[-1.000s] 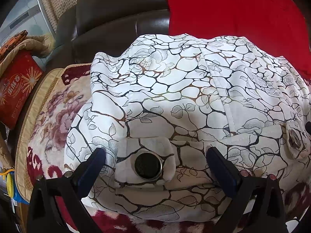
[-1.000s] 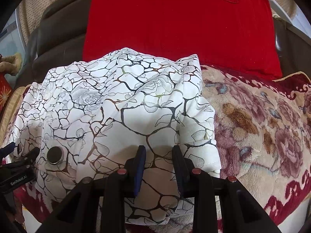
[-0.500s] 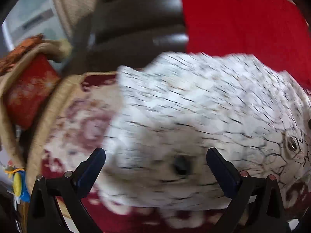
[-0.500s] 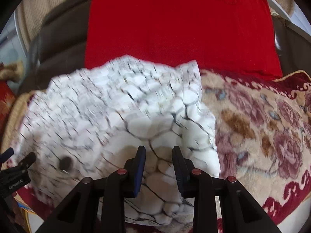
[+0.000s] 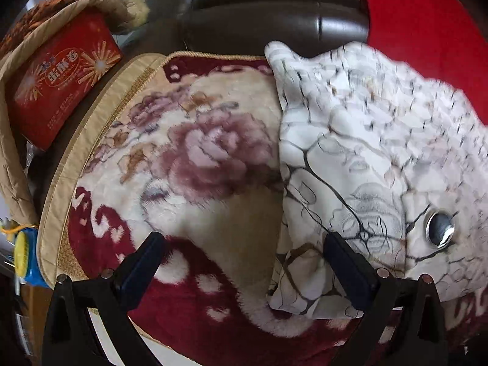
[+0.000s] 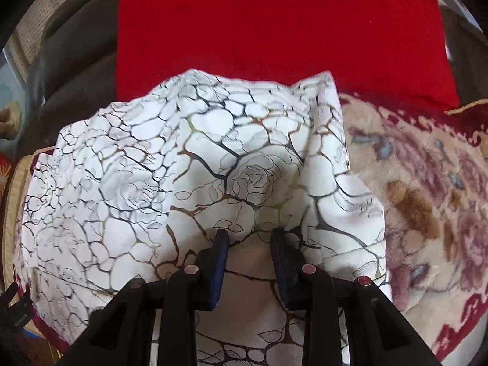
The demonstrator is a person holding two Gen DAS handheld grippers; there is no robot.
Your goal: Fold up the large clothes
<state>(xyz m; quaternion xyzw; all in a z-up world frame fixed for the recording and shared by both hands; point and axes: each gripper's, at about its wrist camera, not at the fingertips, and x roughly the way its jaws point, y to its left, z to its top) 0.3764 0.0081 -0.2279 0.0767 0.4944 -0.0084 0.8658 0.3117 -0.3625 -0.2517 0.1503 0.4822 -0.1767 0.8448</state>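
On a floral blanket (image 5: 195, 164) covering a dark leather sofa (image 5: 274, 15), the white crack-patterned garment (image 6: 170, 164) lies bunched in front of a red cushion (image 6: 274, 24). The right gripper (image 6: 248, 238) has its jaws pinching a raised fold of that cloth. The left gripper (image 5: 244, 244) has its jaws spread wide, gripping nothing, over the blanket at the garment's edge, near its silver snap button (image 5: 440, 228).

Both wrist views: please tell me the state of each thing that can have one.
White patterned garment: folded into a bundle, lying on the floral blanket.
Left gripper: fingers wide apart, holding nothing.
Right gripper: fingers closed on a fold of the garment.
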